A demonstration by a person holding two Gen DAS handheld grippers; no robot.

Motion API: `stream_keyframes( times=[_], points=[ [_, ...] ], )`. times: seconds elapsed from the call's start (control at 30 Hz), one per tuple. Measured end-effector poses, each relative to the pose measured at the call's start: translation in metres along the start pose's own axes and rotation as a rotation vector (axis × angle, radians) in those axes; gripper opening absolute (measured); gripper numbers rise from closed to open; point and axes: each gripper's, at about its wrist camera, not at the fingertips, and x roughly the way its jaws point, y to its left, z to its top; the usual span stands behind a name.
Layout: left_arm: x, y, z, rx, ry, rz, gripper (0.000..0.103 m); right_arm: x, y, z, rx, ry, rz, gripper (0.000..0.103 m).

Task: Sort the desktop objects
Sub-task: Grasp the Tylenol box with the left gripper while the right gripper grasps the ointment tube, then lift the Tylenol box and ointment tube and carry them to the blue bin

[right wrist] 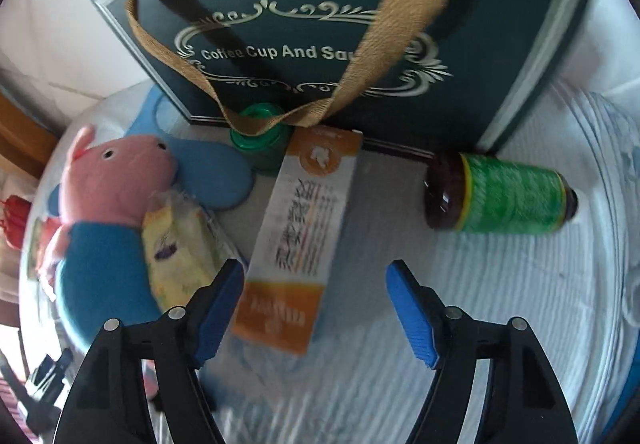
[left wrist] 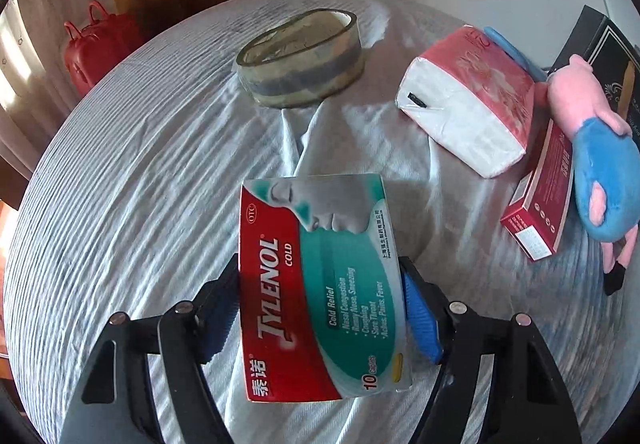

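Tylenol box (left wrist: pixel 320 284) clamped edgewise in left gripper (left wrist: pixel 320 308), could twist loose; right gripper (right wrist: pixel 316 308) half-open, empty over orange box (right wrist: pixel 296 244).

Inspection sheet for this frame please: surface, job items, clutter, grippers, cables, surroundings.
Surface: wrinkled pale blue striped cloth.
Job's things: red-and-teal Tylenol box; clear tape roll; pink-wrapped tissue pack; red carton; orange-and-white carton; brown bottle with green label, lying down; dark green gift box.
Clutter: pink-and-blue plush pig.
Grippers: left gripper clamps the Tylenol box; right gripper open, empty.
Cables: nothing seen.
Surroundings: red bag.
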Motion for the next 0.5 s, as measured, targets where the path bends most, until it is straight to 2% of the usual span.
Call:
stream_keyframes(
  times=[0.1, 0.13, 0.2, 0.23, 0.33, 0.5],
  points=[
    [0.002, 0.001, 0.001, 0.007, -0.004, -0.004, 0.072, 0.024, 0.007, 0.007, 0.000, 0.045, -0.031, 0.074],
    [0.002, 0.001, 0.002, 0.008, -0.004, -0.005, 0.072, 0.030, 0.009, 0.007, -0.008, 0.063, -0.032, 0.068],
    [0.001, 0.001, 0.003, 0.013, -0.003, -0.004, 0.072, 0.034, 0.016, 0.002, -0.053, 0.065, -0.067, 0.050],
    [0.004, 0.005, 0.001, 0.016, -0.001, -0.005, 0.072, 0.033, 0.020, -0.002, -0.089, 0.057, -0.098, 0.050],
    [0.000, 0.008, -0.004, 0.011, 0.004, -0.009, 0.072, 0.024, 0.021, -0.018, -0.136, 0.062, -0.110, 0.049],
    [-0.015, 0.004, -0.018, 0.024, -0.009, -0.016, 0.072, -0.006, 0.016, -0.065, -0.241, 0.027, -0.158, 0.047]
  ],
)
